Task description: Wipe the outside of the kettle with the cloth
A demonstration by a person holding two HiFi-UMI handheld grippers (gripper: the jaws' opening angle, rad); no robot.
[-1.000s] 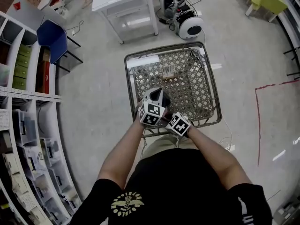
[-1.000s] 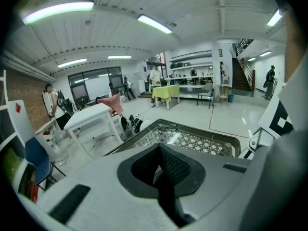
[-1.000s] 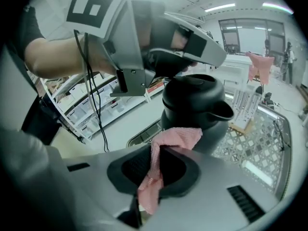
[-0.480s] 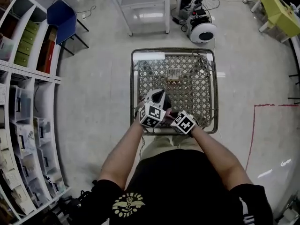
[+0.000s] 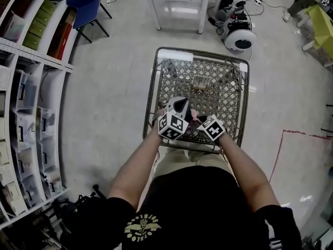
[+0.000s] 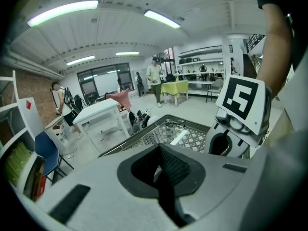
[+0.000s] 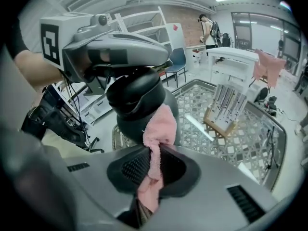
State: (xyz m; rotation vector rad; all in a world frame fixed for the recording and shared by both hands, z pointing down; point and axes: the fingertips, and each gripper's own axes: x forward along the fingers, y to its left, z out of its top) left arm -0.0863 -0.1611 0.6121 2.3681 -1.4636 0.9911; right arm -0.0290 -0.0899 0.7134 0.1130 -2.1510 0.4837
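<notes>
While the right gripper (image 7: 153, 170) clamps the pink cloth (image 7: 161, 129) against the dark kettle (image 7: 134, 100) (over a mesh table (image 7: 231, 143)), the left gripper (image 6: 162, 170) hovers just above it, jaws together, any catch unclear.

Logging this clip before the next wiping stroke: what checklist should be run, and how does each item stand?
1. Hold on cloth by right gripper: ok, pink fabric pinched between its jaws.
2. Contact of cloth with kettle: ok, it lies against the dark side wall.
3. Steadying by left gripper: cannot tell; jaws together, no kettle seen between them.
4. Kettle base on table: cannot tell, base hidden.
5. Clearance from wooden rack: ok, it stands apart behind.
</notes>
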